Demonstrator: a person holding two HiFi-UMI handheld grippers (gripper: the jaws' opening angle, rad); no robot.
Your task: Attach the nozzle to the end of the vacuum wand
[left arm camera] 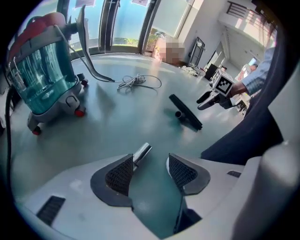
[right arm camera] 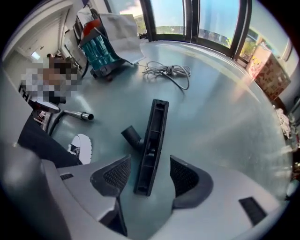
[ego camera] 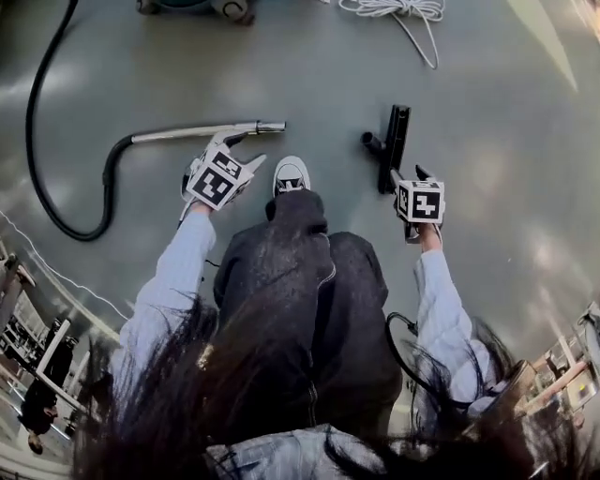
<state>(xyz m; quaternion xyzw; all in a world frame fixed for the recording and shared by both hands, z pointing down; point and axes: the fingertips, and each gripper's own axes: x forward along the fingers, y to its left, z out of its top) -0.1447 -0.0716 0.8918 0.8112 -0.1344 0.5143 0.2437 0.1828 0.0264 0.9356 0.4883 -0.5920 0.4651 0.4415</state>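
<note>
The metal vacuum wand (ego camera: 202, 131) lies on the grey floor with its open tip (ego camera: 272, 126) pointing right. My left gripper (ego camera: 239, 152) hangs open just above that tip. In the left gripper view the tip (left arm camera: 142, 153) shows beside the left pad, and neither pad touches it. The black floor nozzle (ego camera: 394, 145) lies to the right, with its neck stub pointing left. My right gripper (ego camera: 409, 175) is open over the nozzle's near end. In the right gripper view the nozzle (right arm camera: 151, 145) runs between the pads without touching them.
A black hose (ego camera: 42, 141) curves from the wand's back end to the teal canister vacuum (left arm camera: 44, 75). A coiled white cord (ego camera: 394, 9) lies on the floor beyond the nozzle. The person's white-toed shoe (ego camera: 292, 175) stands between the wand and the nozzle.
</note>
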